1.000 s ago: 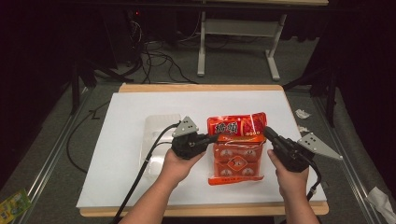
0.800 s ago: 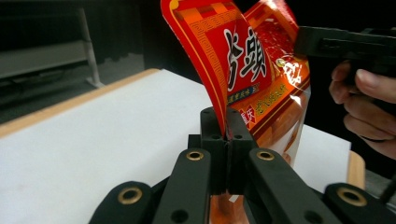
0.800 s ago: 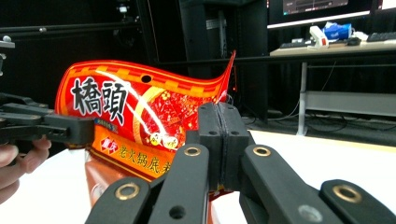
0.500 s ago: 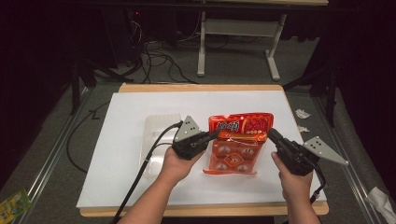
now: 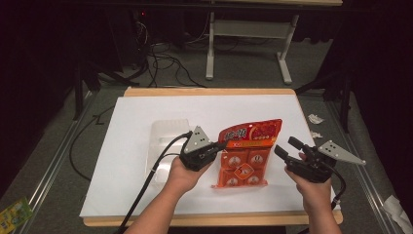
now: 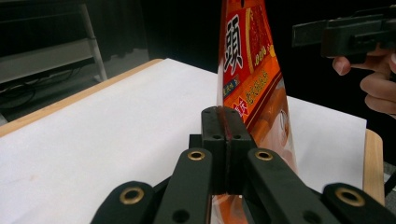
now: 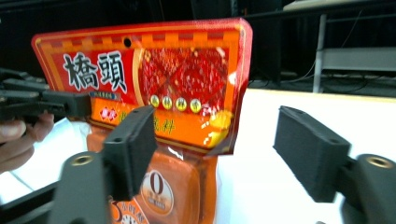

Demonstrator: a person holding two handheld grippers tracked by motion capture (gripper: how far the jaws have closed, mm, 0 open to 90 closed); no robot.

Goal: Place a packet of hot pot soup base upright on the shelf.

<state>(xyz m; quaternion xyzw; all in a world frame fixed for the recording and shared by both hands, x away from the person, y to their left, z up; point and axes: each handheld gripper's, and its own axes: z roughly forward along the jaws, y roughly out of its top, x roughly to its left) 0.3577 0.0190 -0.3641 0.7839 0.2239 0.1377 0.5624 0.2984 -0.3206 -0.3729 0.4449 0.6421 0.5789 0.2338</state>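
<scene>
High view: 1 red snack bag (image 5: 246,153) stands upright on 1 white table (image 5: 136,117), front centre. 1 clear tray (image 5: 163,141) lies just left of bag. Left gripper (image 5: 217,146) clamped on bag's left edge. Right gripper (image 5: 285,147) sits just right of bag, not touching.

Left gripper view: jaws pinched shut on bag (image 6: 250,79) edge.

Right gripper view: right gripper (image 7: 224,149) jaws wide, just been opening; bag's (image 7: 154,88) right edge is between them, pads clear.

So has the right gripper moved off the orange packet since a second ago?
Yes. The right gripper has drawn back toward the table's right edge, its jaws having just opened, clear of the orange packet that the left gripper holds.
</scene>
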